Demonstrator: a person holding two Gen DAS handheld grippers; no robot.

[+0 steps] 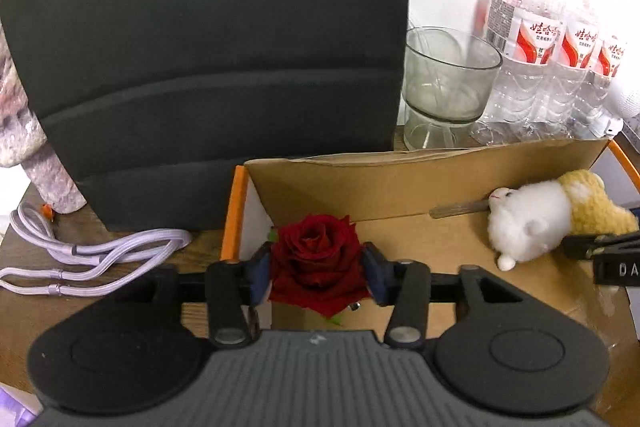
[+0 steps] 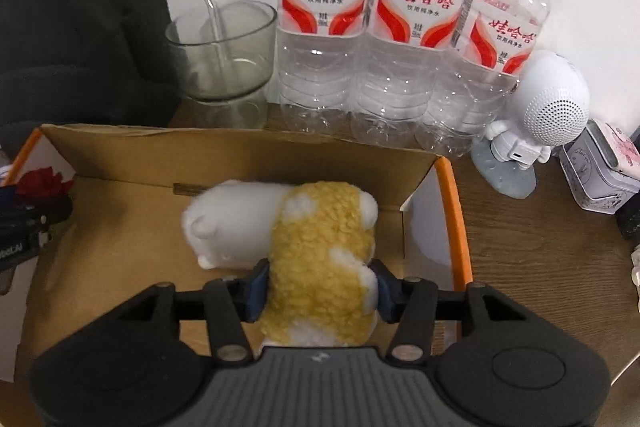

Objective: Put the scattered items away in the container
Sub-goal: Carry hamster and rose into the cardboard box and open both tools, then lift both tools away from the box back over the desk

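Lettering on the three water bottles [image 2: 324, 27] reads 娃哈哈 in red, with 饮用纯净水 beneath; in the left view, the white letters "DA" show on the other tool at the right edge.

Left tongs [image 1: 318, 267], at the lower middle of the left view, stand about half spread, with their blue pads against either side of a red rose [image 1: 318, 259], pinching it. The rose hangs at the left end of the cardboard box [image 1: 360, 183], just inside its orange-edged side.

Right tongs [image 2: 322, 287], at the lower middle of the right view, are also about half spread and pinch the yellow rear of a white and yellow plush toy [image 2: 320, 247]. The toy's white head lies toward the left on the box floor.

Behind the box, in the upper part of the right view, a grey glass cup [image 2: 220, 59] with a clear straw [image 2: 216, 15] stands left of the bottles. Right of them are a white astronaut-shaped speaker [image 2: 548, 107] and a small tin [image 2: 600, 167] on the wooden table [image 2: 540, 247]. A large dark panel [image 1: 200, 47] fills the upper left of the left view, and a lavender cord [image 1: 100, 251] lies coiled below it, left of the box.
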